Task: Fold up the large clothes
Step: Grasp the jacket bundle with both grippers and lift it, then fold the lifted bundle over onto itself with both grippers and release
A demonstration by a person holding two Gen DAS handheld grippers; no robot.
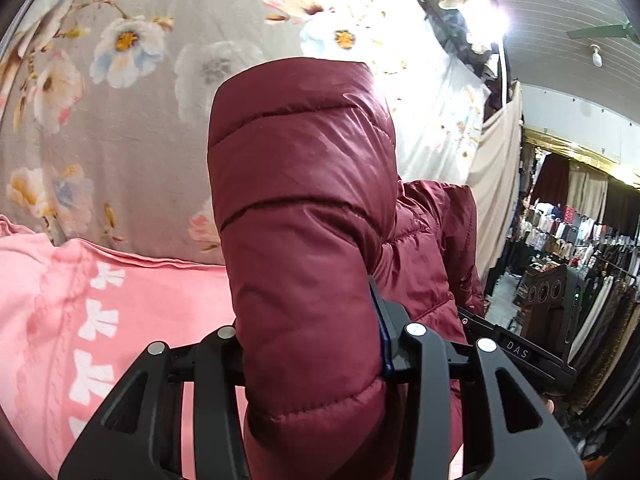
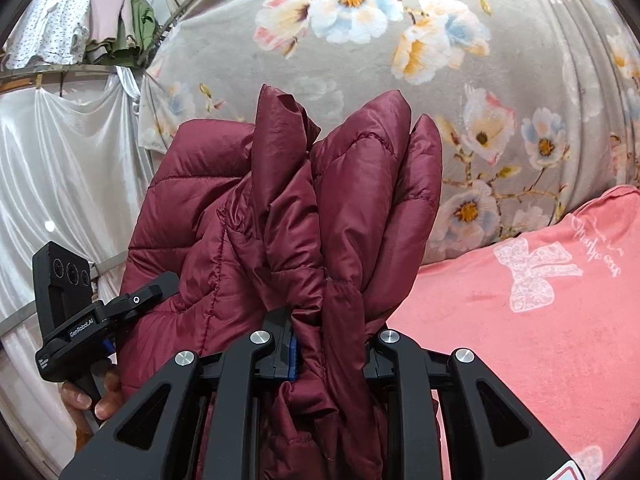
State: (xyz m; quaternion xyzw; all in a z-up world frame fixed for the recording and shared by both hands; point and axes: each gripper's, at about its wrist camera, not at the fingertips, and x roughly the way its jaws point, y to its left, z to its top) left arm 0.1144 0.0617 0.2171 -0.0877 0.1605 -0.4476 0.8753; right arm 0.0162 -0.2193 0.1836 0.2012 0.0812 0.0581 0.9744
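The left gripper [image 1: 310, 354] is clamped on a thick quilted fold of the glossy maroon puffer jacket [image 1: 304, 208], its two black jaws pressed against either side of the padded panel, which stands up from between them and fills the middle of the left wrist view. The right gripper [image 2: 330, 350] is likewise clenched on the same jacket [image 2: 280, 216], pinching a bunched, creased gather of fabric from which several puffy folds fan upward. The jacket is held up off the surface between the two grippers, well above the pink bedcover with white bow prints [image 2: 520, 320] that spreads below and to the side. In the right wrist view the left gripper appears at the lower left as a black handheld unit [image 2: 70, 320] touching the jacket's edge, with the person's left hand [image 2: 94, 396] wrapped around its handle. In the left wrist view the black body of the right gripper [image 1: 516, 350] pokes out just behind the jacket's right edge. Behind the bedcover hangs a grey plush blanket with large white, blue and pink flowers [image 1: 140, 80]. Farther out are a white draped sheet [image 2: 68, 168], hanging garments on a rail [image 2: 80, 24], crowded clothing racks [image 1: 580, 240] and a green ceiling fan [image 1: 600, 32].
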